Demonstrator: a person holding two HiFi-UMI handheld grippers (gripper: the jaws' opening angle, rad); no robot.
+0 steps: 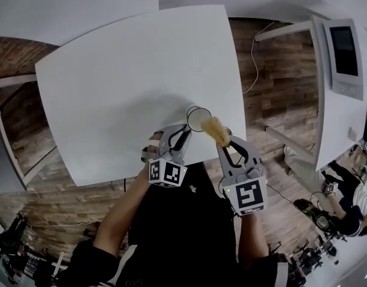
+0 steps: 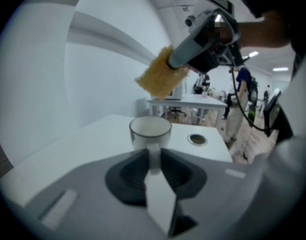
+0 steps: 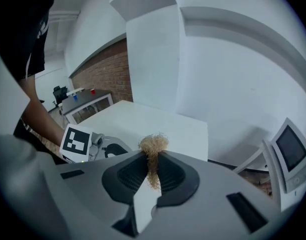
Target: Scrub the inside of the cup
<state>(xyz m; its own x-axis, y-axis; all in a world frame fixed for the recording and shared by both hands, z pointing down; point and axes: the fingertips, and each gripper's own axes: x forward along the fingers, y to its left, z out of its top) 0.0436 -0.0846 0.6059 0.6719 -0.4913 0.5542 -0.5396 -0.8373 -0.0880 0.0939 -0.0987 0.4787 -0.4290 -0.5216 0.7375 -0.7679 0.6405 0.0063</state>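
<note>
1. The left gripper (image 2: pixel 153 158) has its jaws pressed together on the handle of the cup (image 2: pixel 150 130). The cup appears to stand upright on the white table (image 1: pixel 123 88), mouth up.
2. The right gripper (image 3: pixel 153 160) is pinching a tan fibrous scourer (image 3: pixel 153 145), and only a short tuft pokes past its tips. In the left gripper view the scourer hangs above the cup, off to the side, not yet inside.
3. The step in hand is judged to be getting the scourer into the cup. Best is to come down straight through the mouth, press the tuft on the inner wall and sweep round.
4. The left gripper needs a firm hold on the handle so the cup neither spins nor tips under the push.
5. Risk: with so little scourer past the tips, the jaw tips may knock the cup's rim. Tilting the cup toward the scourer would likely help.
6. Edges: the cup sits close to the table's near edge, on the person's side. A round cable hole (image 2: pixel 196 139) lies near the cup.
7. Room: there is wide bare tabletop beyond the cup and open air above it. Pushes are safer aimed away from the near edge.
</note>
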